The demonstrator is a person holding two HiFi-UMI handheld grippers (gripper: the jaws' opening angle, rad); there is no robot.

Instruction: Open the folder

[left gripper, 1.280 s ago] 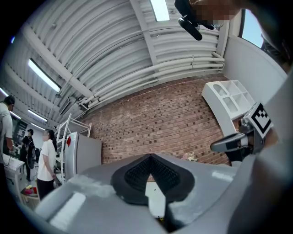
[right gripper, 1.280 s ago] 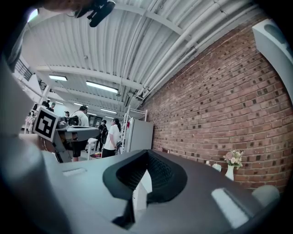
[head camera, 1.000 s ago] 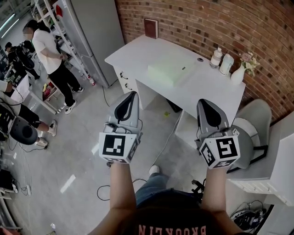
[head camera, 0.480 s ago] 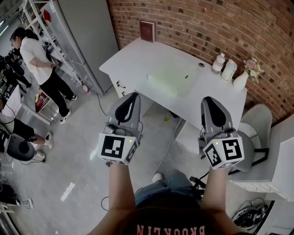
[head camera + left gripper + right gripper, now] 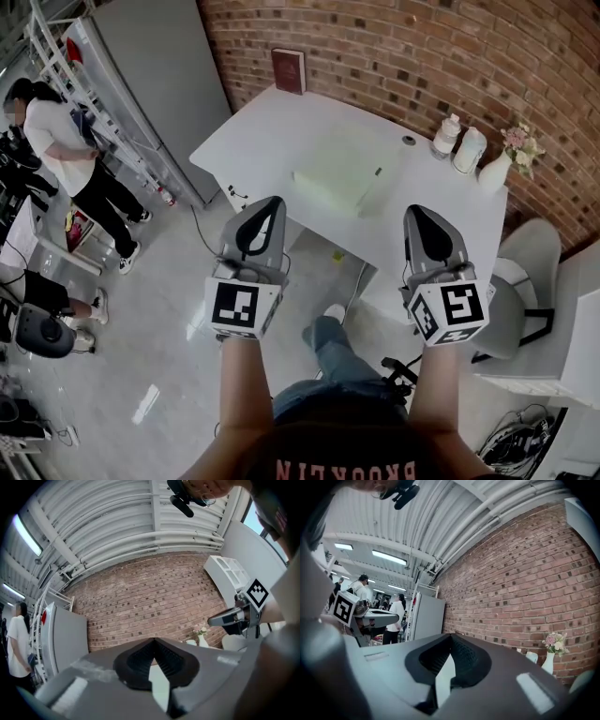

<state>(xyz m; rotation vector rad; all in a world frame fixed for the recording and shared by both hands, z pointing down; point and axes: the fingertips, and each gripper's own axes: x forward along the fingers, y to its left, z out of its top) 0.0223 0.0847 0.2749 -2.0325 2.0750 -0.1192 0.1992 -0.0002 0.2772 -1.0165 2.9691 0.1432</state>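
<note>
A: What filled the head view?

B: A brick wall point(image 5: 422, 56) ran across the top. A white desk point(image 5: 262, 131) stood against it in the upper middle of the frame. The pale green folder point(image 5: 333, 178) lay flat and closed on the desk near its front edge, above the gap between the two grippers.

A: And the grippers?

B: Both were held out level, well short of the folder. The left gripper point(image 5: 272, 201), at lower left, had its jaws pressed together with nothing between them. The right gripper point(image 5: 419, 212), at lower right, was the same: tips meeting, empty.

A: Which step was that?

B: The approach, I'd judge, since the folder was untouched. Next, the grippers would need to reach the desk, then one would part its jaws and catch the cover's free edge. That edge was probably the right side, by the small dark mark point(image 5: 378, 172). The other gripper would steady the folder.
</note>
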